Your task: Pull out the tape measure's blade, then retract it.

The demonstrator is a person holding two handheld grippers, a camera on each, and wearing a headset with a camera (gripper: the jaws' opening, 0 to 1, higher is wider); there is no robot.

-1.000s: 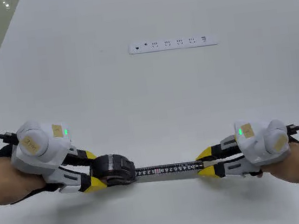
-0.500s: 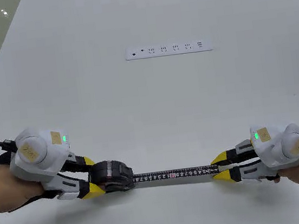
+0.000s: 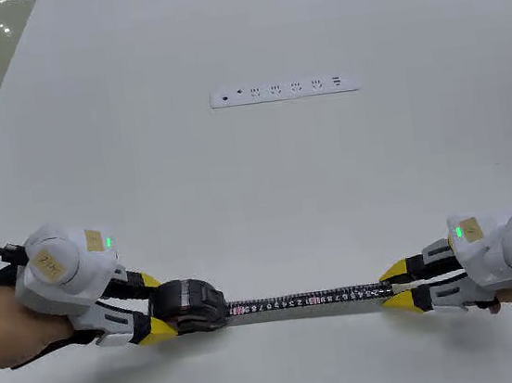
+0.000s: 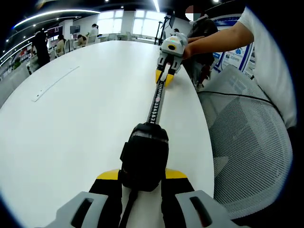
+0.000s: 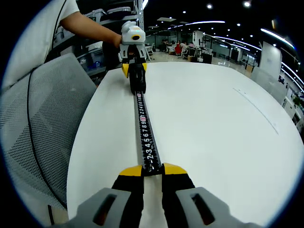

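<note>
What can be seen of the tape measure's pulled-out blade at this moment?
The blade is a narrow, thin strip, metal by its look, printed with small numerals and a few red marks. It runs straight and taut out of the black tape measure case, which the left gripper clamps, across to the right gripper, whose yellow-tipped jaws pinch its free end. It lies low along the white table; whether it touches the surface cannot be told.

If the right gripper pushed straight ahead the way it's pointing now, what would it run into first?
Likely the tape measure's case, held in the left gripper. The right gripper is shut on the blade tip and points along it toward the case.
</note>
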